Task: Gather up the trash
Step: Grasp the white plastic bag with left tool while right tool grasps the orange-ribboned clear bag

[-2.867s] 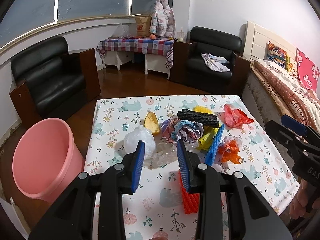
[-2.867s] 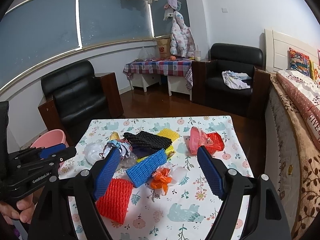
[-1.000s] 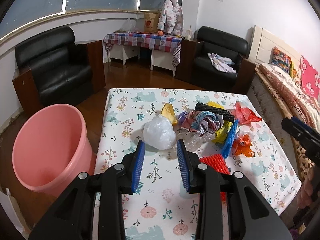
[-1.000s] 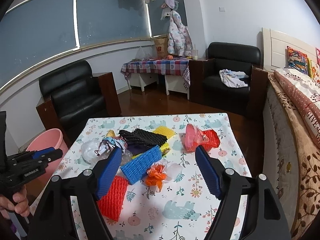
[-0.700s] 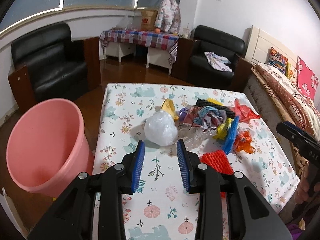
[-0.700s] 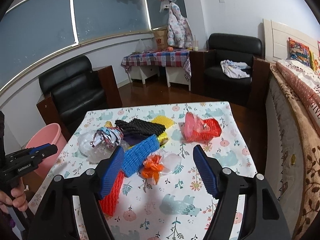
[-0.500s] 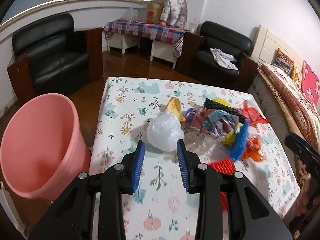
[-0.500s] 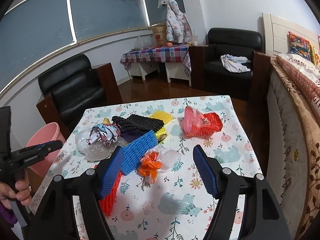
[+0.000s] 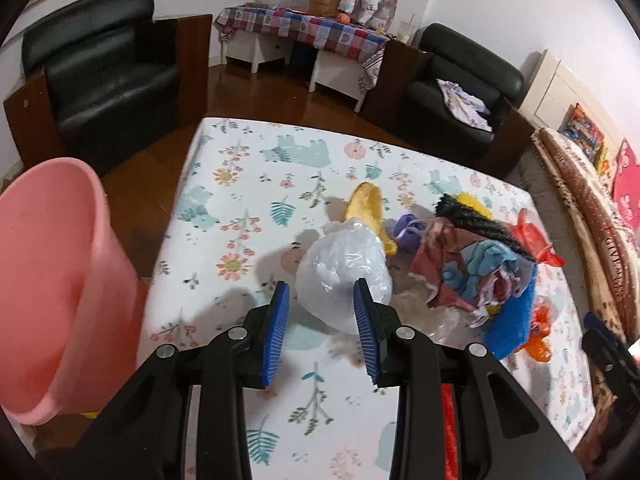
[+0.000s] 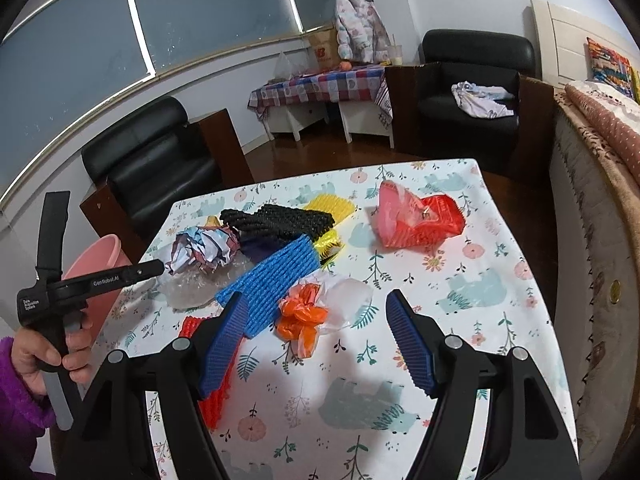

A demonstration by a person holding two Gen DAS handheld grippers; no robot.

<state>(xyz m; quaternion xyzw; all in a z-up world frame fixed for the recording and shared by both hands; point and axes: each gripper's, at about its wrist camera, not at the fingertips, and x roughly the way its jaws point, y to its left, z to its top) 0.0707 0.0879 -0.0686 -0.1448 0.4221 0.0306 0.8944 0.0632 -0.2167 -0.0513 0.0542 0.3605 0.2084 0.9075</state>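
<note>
The left hand-held gripper (image 9: 320, 312) tilts down over the counter (image 9: 240, 216), jaws parted and empty, with the white plastic bag (image 9: 344, 276) just ahead of its pads and partly hidden behind the right one. The pink bucket (image 9: 52, 292) stands off the counter's left edge, cut off by the frame. The right hand-held gripper (image 10: 316, 332) gapes wide, empty, above the orange wrapper (image 10: 300, 316); a red foam net (image 10: 216, 392) shows only partly behind its left finger.

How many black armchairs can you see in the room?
2. One black armchair stands by the window wall on the left, near the pink bucket. The other black armchair is on the far side, with crumpled cloth on its seat. More could be out of view.
</note>
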